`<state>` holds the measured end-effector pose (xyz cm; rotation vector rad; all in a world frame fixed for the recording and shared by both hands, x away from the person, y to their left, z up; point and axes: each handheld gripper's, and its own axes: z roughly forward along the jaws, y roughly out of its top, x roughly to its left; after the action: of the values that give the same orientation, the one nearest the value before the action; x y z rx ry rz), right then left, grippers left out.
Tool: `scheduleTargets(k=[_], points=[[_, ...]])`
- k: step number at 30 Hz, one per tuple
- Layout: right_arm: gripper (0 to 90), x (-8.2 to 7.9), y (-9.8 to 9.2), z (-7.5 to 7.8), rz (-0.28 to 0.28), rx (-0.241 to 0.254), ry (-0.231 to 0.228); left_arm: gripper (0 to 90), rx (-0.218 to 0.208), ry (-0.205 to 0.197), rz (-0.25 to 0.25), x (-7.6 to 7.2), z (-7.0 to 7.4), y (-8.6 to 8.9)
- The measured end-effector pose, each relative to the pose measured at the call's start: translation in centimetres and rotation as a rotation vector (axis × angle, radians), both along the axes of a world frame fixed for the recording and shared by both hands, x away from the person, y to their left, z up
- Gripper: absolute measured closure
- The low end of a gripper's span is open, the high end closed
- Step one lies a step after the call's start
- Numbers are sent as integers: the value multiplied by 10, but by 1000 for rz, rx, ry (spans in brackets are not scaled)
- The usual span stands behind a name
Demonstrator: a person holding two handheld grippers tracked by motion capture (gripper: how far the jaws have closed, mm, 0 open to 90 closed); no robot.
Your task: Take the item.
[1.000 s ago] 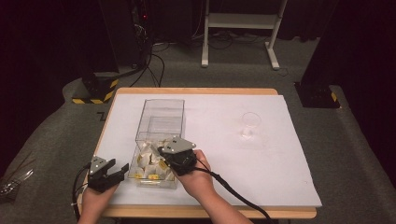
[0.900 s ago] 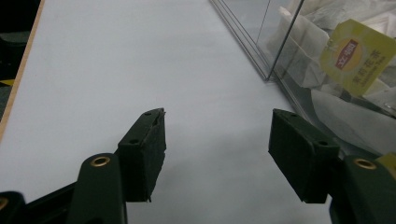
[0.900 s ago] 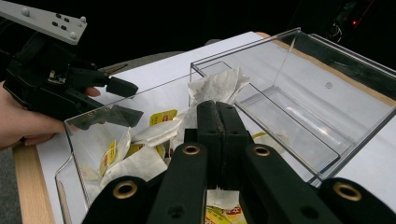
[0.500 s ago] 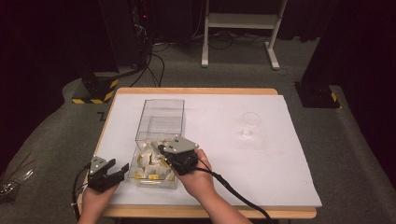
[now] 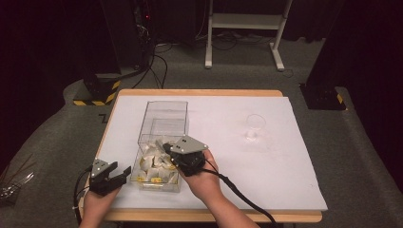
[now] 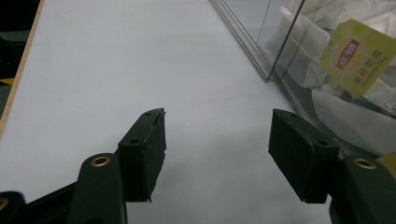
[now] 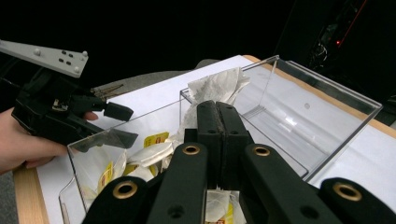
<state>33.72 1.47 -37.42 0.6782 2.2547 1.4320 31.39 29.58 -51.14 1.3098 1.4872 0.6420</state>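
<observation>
A clear plastic box (image 5: 164, 103) stands on the white table cover; its near half holds several tea bags (image 5: 151, 167) with yellow tags. My right gripper (image 5: 164, 148) reaches into that near half from the right. In the right gripper view its jaws are pressed together (image 7: 217, 107) on a white tea bag (image 7: 215, 86), which sticks up past the tips above the box rim (image 7: 327, 93). My left gripper (image 5: 121, 173) rests left of the box near the table's front edge, open with nothing between its jaws (image 6: 217, 154). The box wall (image 6: 261, 42) and a yellow tag (image 6: 357, 51) lie to its right.
A small clear glass (image 5: 255, 126) stands on the right half of the white cover (image 5: 285, 161). The far half of the box holds no bags. The table's wooden front edge (image 5: 214, 216) runs just behind both hands. Dark stands and cables lie beyond the table.
</observation>
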Motion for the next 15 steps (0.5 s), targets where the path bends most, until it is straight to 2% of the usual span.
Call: scheduleTargets(k=[10,15], points=[[896,0,-6,8,-9,19,-14,368,-10,-6,8,0,0,-1],[897,-2,-12,12,-20,24,-34,368,1,-1,-1,0,0,1]])
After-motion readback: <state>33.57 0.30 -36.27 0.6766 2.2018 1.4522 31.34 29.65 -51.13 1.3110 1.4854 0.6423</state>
